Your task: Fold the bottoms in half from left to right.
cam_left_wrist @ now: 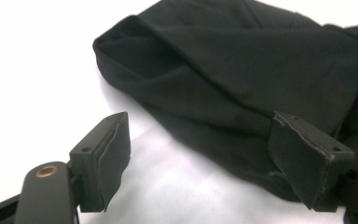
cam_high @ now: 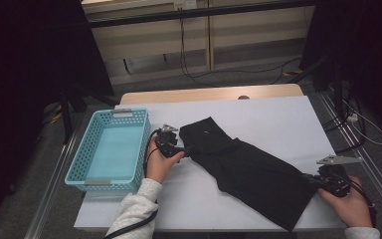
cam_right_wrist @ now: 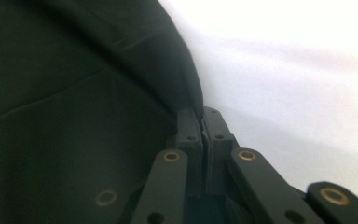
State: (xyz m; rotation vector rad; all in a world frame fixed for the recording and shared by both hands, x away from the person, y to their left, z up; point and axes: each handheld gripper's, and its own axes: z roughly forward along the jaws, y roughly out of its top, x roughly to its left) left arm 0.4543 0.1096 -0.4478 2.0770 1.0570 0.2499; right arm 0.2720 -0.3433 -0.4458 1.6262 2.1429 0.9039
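A black garment [cam_high: 248, 169], apparently a pair of shorts or short trousers, is spread diagonally across the white table cover [cam_high: 278, 119]. One end lies just ahead of the left gripper [cam_high: 179, 148]; the other end reaches the right gripper [cam_high: 312, 181].

In the right gripper view, the right gripper [cam_right_wrist: 203, 122] is clenched on the garment [cam_right_wrist: 74, 116]: its jaws are drawn tight together, and the cloth's edge is pinched between the pads at their tips. The fabric runs away to the left of that tool, with bare white cover to its right.

In the left gripper view, the left gripper [cam_left_wrist: 200, 158] is released, its jaws standing wide apart. The folded, rounded end of the garment [cam_left_wrist: 242, 70] lies directly ahead of them and slightly past the right-hand pad [cam_left_wrist: 303, 158], which seems to overlap the cloth's edge; whether it touches cannot be told. Nothing is gripped between the pads.

A turquoise plastic basket [cam_high: 79, 164] stands beside the left gripper, on its outer side, and nothing is seen inside it.

Judged from this layout, the work is at an early stage. One end of the garment is secured, while the other is yet to be grasped. No fold appears completed, and the garment lies well outside the basket. Closing the left jaws on the near end would seem the next requirement, with folding and, likely, placing in the basket left to do.
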